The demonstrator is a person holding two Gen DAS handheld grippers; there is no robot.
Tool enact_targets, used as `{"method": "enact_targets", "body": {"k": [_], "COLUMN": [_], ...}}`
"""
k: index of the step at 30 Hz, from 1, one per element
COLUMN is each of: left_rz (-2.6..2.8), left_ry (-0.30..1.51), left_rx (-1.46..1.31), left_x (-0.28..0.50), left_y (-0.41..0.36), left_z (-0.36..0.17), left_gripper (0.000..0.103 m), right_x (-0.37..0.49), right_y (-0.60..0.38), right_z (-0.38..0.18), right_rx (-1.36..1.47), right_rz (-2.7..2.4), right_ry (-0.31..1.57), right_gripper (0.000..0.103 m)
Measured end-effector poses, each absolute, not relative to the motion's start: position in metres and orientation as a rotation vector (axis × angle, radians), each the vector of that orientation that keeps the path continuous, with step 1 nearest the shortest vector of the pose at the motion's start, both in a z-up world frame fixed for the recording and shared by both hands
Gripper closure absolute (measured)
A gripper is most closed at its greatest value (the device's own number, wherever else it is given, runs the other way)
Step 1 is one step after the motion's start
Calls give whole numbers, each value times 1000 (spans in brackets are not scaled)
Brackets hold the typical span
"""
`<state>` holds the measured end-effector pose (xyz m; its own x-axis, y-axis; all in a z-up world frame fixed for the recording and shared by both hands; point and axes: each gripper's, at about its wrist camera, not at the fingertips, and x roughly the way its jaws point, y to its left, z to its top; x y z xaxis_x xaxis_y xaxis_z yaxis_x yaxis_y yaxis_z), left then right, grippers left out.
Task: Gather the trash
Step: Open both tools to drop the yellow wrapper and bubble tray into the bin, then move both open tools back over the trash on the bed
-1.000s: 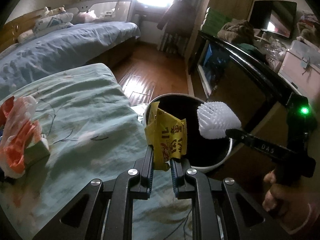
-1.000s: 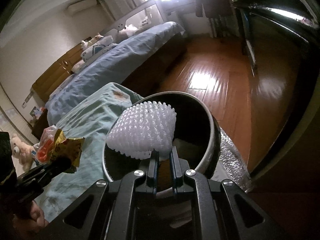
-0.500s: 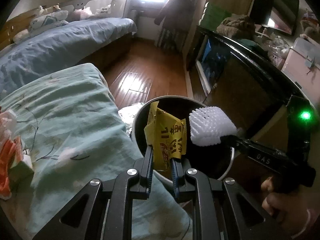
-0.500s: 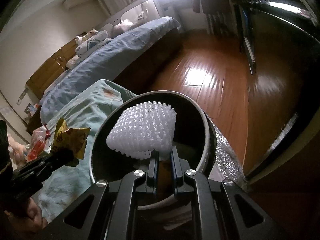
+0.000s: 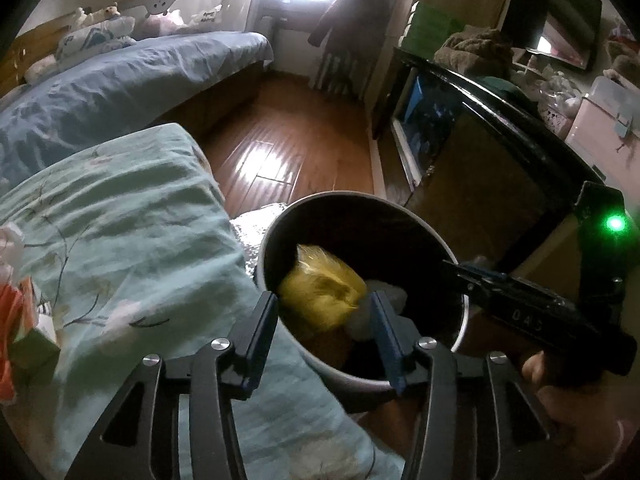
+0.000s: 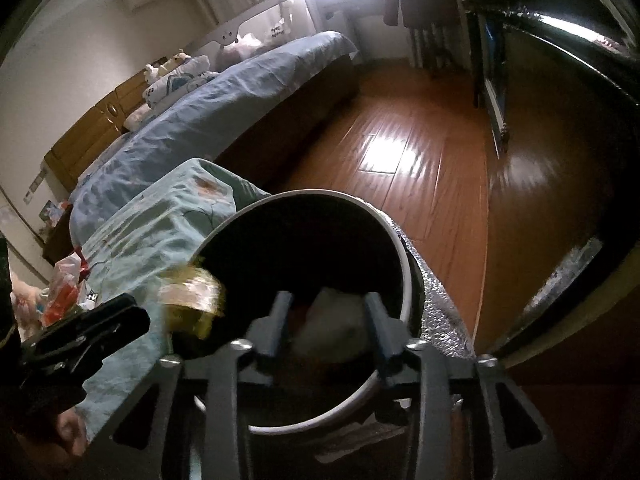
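A round bin (image 5: 438, 246) with a white rim and a dark inside stands on the floor beside the bed; it also shows in the right wrist view (image 6: 406, 276). My left gripper (image 5: 324, 316) is open over the bin's near edge. A yellow wrapper (image 5: 322, 296), blurred, is in the air between the jaws, inside the bin mouth; it shows in the right wrist view (image 6: 192, 304). My right gripper (image 6: 326, 316) is open above the bin. The white foam net (image 6: 332, 332), blurred, is below it inside the bin and shows in the left wrist view (image 5: 390, 294).
A bed with a pale green floral cover (image 5: 120, 220) is left of the bin, with orange and white trash (image 5: 16, 312) at its left edge. A blue-covered bed (image 5: 120, 80) lies behind. A dark cabinet (image 5: 500, 168) stands on the right. Wooden floor (image 5: 288, 148) lies beyond.
Both grippers have opened. The yellow wrapper and the white foam net have left the jaws and are dropping into the bin. Both grippers moved closer over the bin.
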<state>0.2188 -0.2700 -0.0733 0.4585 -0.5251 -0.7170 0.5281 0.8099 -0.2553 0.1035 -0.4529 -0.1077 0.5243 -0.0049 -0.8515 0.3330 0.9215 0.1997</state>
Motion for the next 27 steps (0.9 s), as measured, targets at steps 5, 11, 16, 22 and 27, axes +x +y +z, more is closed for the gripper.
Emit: {"method": "enact_targets", "body": {"k": [5,11,16,22,27], "left_rz": [-633,-594,-550,-474,-399], "left_ry": [881,885,878,865,852], "left_rx": [-19,-78,-100,-135,-176], "left_x": [207,186,165,145,131], "left_y": [-252,-219,-185,-138,-99], "left_z": [-74,-73,-72,-67,-63], "left_gripper": [53,52,52,52,52], "right_x": [98,96,100,103,108], "right_y": [-445,-418,-390,-348,-314], "right_z": [-101,-94,-97,-102,-107], "right_rx": [398,420,430,423,399], "right_rz": [-189,-133,-71,10,78], "right_ry": [972,937,952,978,1001], "right_gripper": [39,32,32,31,27]}}
